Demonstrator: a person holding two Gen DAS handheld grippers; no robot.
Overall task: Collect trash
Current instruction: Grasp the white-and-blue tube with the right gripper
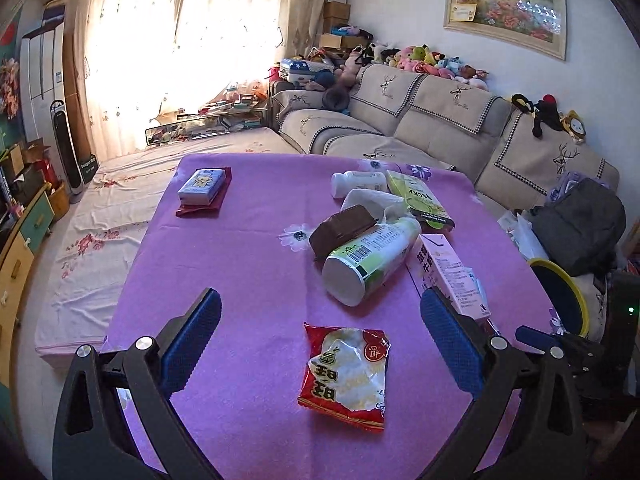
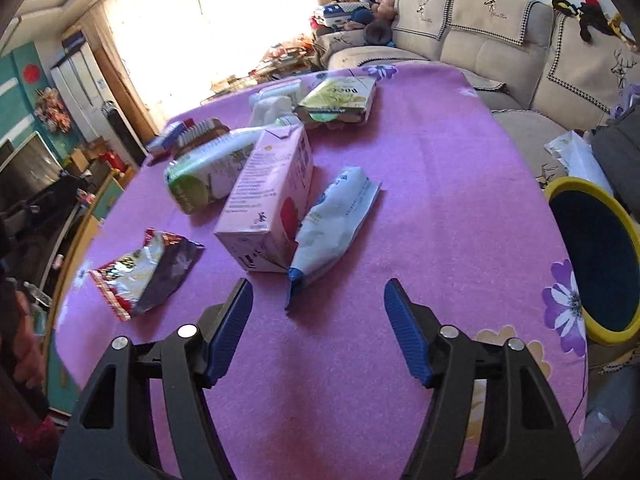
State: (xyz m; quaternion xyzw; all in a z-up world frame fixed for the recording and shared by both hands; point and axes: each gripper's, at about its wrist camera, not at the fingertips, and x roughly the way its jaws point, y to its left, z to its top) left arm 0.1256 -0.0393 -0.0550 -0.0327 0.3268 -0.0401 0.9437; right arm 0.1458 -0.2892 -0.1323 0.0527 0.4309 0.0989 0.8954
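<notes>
Trash lies on a purple tablecloth (image 1: 248, 248). In the left wrist view my left gripper (image 1: 320, 320) is open and empty, just above a red and white snack wrapper (image 1: 348, 372). Beyond it lie a white and green bottle (image 1: 372, 260), a brown wrapper (image 1: 344, 228), a pink carton (image 1: 452, 272), a green packet (image 1: 420, 196) and a small white bottle (image 1: 360, 184). In the right wrist view my right gripper (image 2: 318, 312) is open and empty, close to a pale blue pouch (image 2: 332, 228) beside the pink carton (image 2: 272, 200). The red wrapper (image 2: 144, 272) lies to the left.
A yellow-rimmed dark bin (image 2: 596, 260) stands off the table's right edge; it also shows in the left wrist view (image 1: 560, 296). A tissue box on a red cloth (image 1: 204, 188) sits far left on the table. A beige sofa (image 1: 440, 128) with plush toys is behind.
</notes>
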